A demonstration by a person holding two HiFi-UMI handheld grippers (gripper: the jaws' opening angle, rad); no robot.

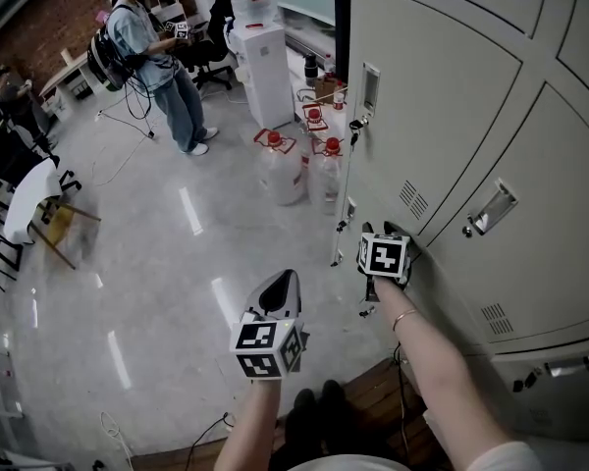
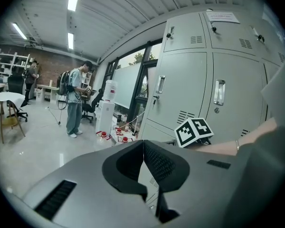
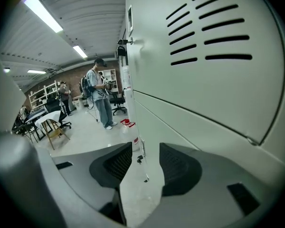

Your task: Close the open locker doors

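The right gripper's [image 3: 145, 151] jaws are spread wide with nothing pinched. Its own view shows only floor and the lockers' [image 3: 190, 118] left edge in the gap. The left gripper's [image 2: 142, 144] jaws are pressed together at the tips and empty.

In the head view the right gripper [image 1: 381, 232] is up against the lockers [image 1: 442, 96], at the lower left corner of a door [image 1: 501, 165] with a recessed handle [image 1: 491, 209], just below that door's vent [image 1: 412, 200]. This door lies close to the locker front; I cannot tell whether it is fully shut. The left gripper [image 1: 283, 283] hangs over the floor [image 1: 157, 292], clear of the lockers to their left.

Only the right gripper view shows the vent [image 3: 206, 32] close up, and small keys [image 3: 139, 159] hanging on the lockers' edge lower down. Only the left gripper view shows the locker front [image 2: 199, 80] squarely, with a paper notice [image 2: 221, 17] on an upper door, the right gripper's marker cube [image 2: 194, 131] low against it, and the forearm [image 2: 242, 144] behind.

Away from the lockers, a person [image 1: 162, 62] with a backpack stands on the floor. Water bottles [image 1: 285, 170] and a dispenser [image 1: 260, 57] stand near the lockers' left end.
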